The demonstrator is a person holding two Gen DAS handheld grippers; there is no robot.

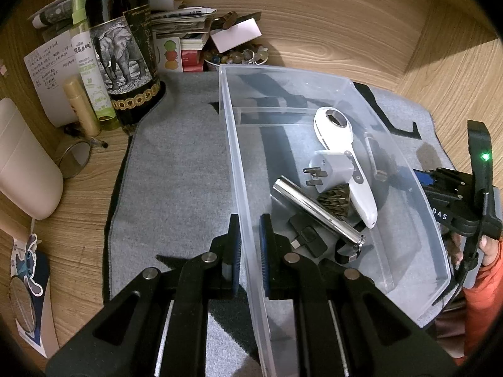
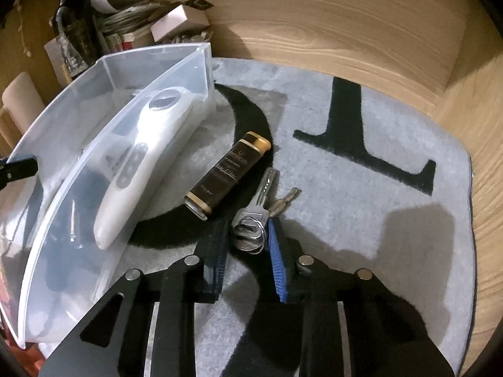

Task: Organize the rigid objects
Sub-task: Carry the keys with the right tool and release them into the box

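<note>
Fingers (image 2: 273, 251) of the right gripper (image 2: 246, 246) clench the key bunch (image 2: 256, 216); left gripper (image 1: 250, 245) clamps the clear bin (image 1: 239, 144) wall. Dangling keys may snag its rim.

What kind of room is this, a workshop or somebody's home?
Most likely a home desk. A wine bottle, a stack of papers and a bowl of beads crowd the wooden desktop behind a grey felt mat.

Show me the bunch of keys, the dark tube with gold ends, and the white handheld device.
bunch of keys (image 2: 256, 216): right wrist view, on the key heads.
dark tube (image 2: 224, 177): right wrist view, mid-body.
white handheld device (image 1: 338, 132): left wrist view, on its head.
</note>
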